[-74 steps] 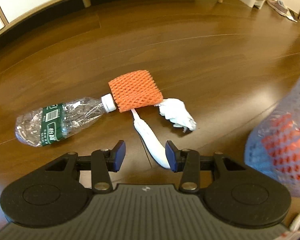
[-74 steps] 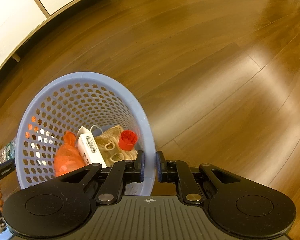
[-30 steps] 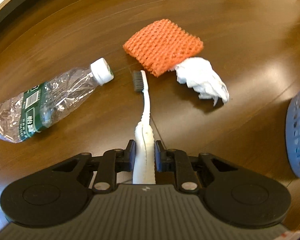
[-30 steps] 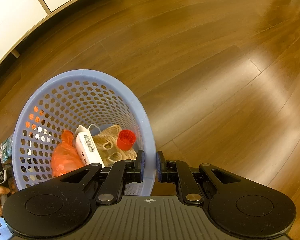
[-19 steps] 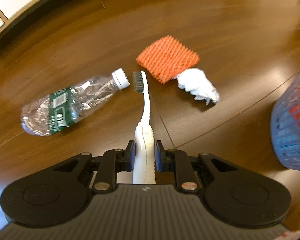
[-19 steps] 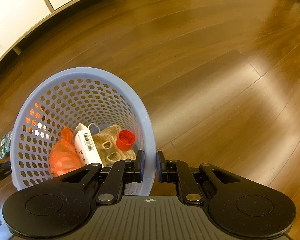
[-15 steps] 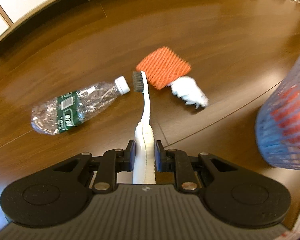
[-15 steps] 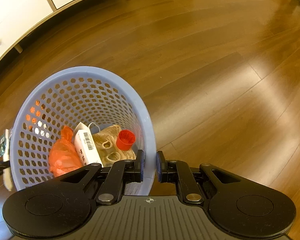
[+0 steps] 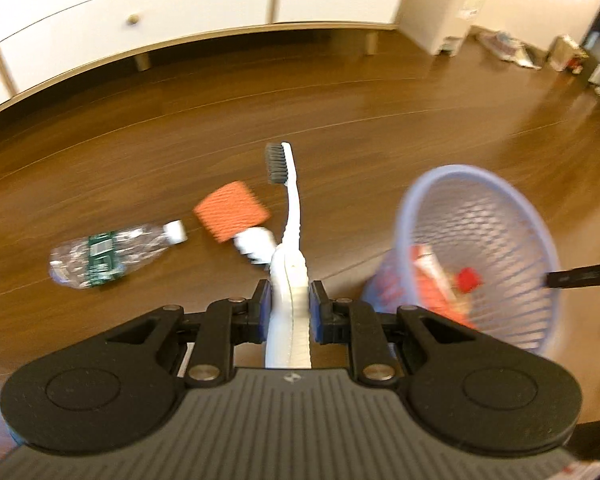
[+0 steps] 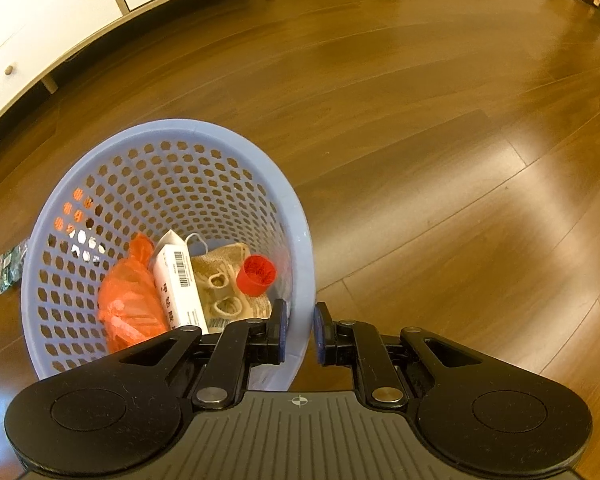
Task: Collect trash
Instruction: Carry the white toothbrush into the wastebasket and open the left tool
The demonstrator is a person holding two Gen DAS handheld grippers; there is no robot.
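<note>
My left gripper (image 9: 288, 300) is shut on the handle of a white toothbrush (image 9: 290, 232), held off the floor with its dark bristle head pointing away. Below it on the wood floor lie a crushed clear bottle (image 9: 108, 252), an orange foam net (image 9: 231, 211) and a crumpled white tissue (image 9: 254, 245). The blue perforated basket (image 9: 512, 216) stands tilted to the right. My right gripper (image 10: 299, 330) is shut on the basket's rim (image 10: 300, 240). Inside are an orange bag (image 10: 130, 292), a white box (image 10: 178, 280), a beige net (image 10: 224, 284) and a red cap (image 10: 256, 274).
A white cabinet on short legs (image 9: 140, 12) runs along the back wall, with a white bin (image 9: 444, 4) at its right end. Shoes and small items (image 9: 516, 48) lie at the far right. Bare wood floor (image 10: 440, 140) stretches to the right of the basket.
My left gripper closed on the toothbrush, lifted it off the floor and swung toward the basket, which now shows its opening. The right gripper has kept hold of the basket's rim.
</note>
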